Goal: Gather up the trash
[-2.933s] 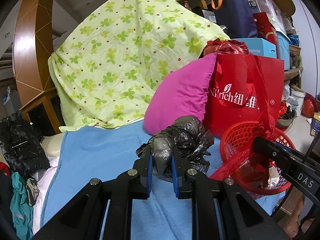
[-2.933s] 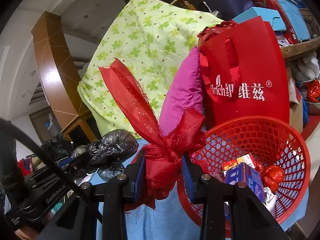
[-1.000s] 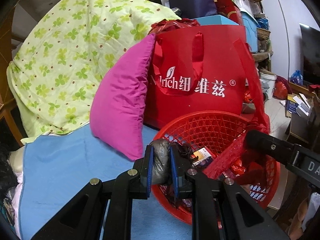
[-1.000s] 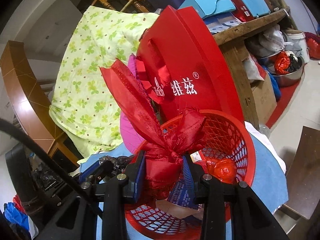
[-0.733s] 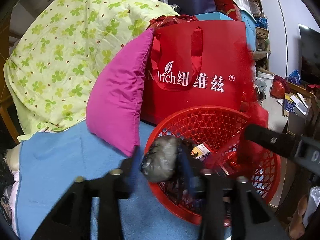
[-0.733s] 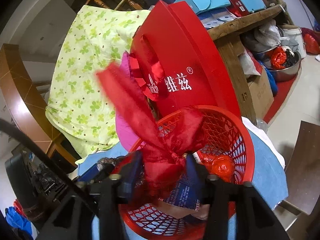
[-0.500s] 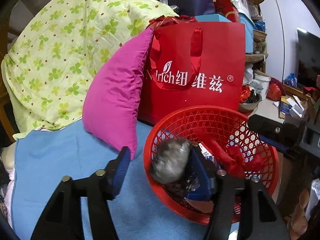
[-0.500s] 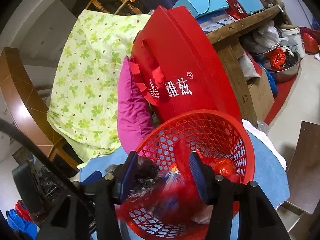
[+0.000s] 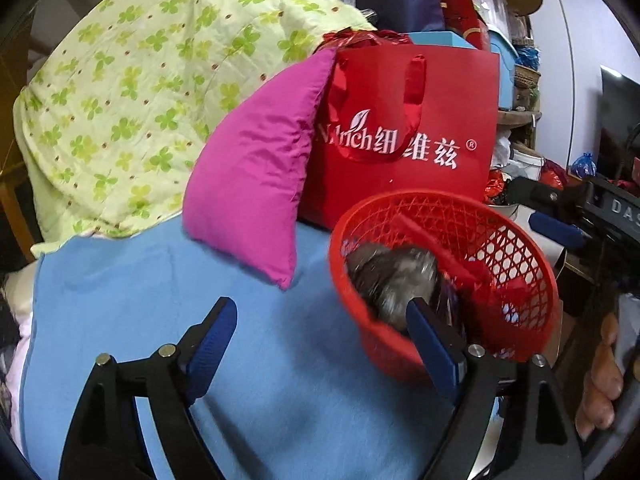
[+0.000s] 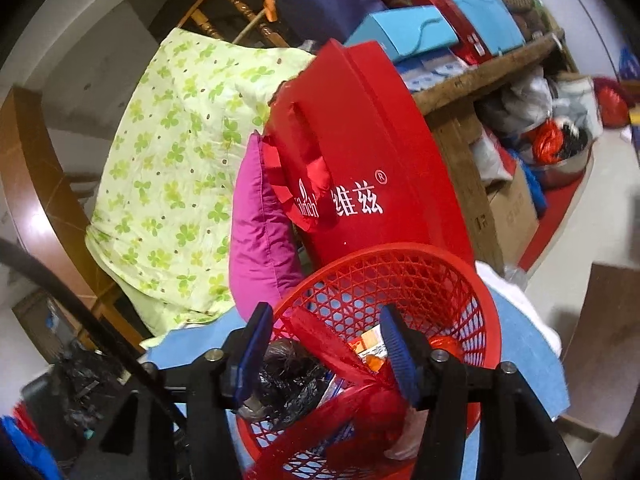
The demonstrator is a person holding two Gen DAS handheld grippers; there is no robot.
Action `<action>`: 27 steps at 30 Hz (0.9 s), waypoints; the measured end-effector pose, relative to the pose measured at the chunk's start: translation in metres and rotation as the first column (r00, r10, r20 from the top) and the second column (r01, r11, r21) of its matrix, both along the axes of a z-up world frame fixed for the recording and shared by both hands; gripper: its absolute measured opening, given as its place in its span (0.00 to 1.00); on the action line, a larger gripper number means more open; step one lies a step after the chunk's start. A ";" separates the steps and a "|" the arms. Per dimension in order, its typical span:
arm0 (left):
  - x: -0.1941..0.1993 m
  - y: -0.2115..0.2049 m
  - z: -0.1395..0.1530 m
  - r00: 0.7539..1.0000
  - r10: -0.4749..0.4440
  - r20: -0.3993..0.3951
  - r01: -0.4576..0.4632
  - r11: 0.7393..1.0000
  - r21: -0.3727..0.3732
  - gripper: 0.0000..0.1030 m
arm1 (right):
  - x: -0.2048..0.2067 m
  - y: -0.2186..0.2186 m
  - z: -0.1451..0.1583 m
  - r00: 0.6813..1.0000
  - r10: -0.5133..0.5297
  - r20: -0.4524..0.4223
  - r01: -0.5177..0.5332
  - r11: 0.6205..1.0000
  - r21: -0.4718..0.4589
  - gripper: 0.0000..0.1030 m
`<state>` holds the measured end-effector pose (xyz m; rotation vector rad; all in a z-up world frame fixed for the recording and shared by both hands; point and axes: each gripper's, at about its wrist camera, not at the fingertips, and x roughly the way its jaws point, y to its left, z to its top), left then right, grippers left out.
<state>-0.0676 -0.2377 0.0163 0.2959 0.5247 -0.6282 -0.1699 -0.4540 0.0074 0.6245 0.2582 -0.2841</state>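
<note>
Left claw (image 9: 320, 340) gapes wide, its jaws having just been opening, nothing pinched, blue blanket (image 9: 160, 320) open beneath and to its left. Just ahead and right, the red basket (image 9: 400, 208) sits with its near rim under the right finger; the crumpled black plastic bag (image 9: 396, 276) lies inside, grey-sheened and blurred. Beyond it, a magenta pillow (image 9: 256, 184) and a red shopping bag (image 9: 440, 128) wall off the far side.

Right claw (image 10: 324, 340) hangs half open over that basket (image 10: 492, 320), its jaws also having just been opening, empty. Directly below, the red ribbon (image 10: 332, 352) drapes across the bag (image 10: 288, 380) and other litter. Right of the basket the blanket ends at bare floor (image 10: 592, 208).
</note>
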 end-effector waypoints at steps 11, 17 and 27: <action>-0.034 0.052 0.038 0.996 0.056 0.063 -0.055 0.998 -0.030 0.93 | -0.031 0.056 0.007 0.990 -0.121 -0.073 0.101 0.967 -0.235 0.72; -0.058 0.076 0.062 0.991 0.065 0.116 -0.059 0.997 -0.054 0.94 | -0.060 0.083 0.021 0.988 -0.115 -0.099 0.082 0.955 -0.286 0.73; -0.087 0.108 0.091 0.980 0.123 0.159 -0.113 0.991 -0.070 0.94 | -0.102 0.122 0.067 0.986 -0.115 -0.121 0.073 0.948 -0.309 0.75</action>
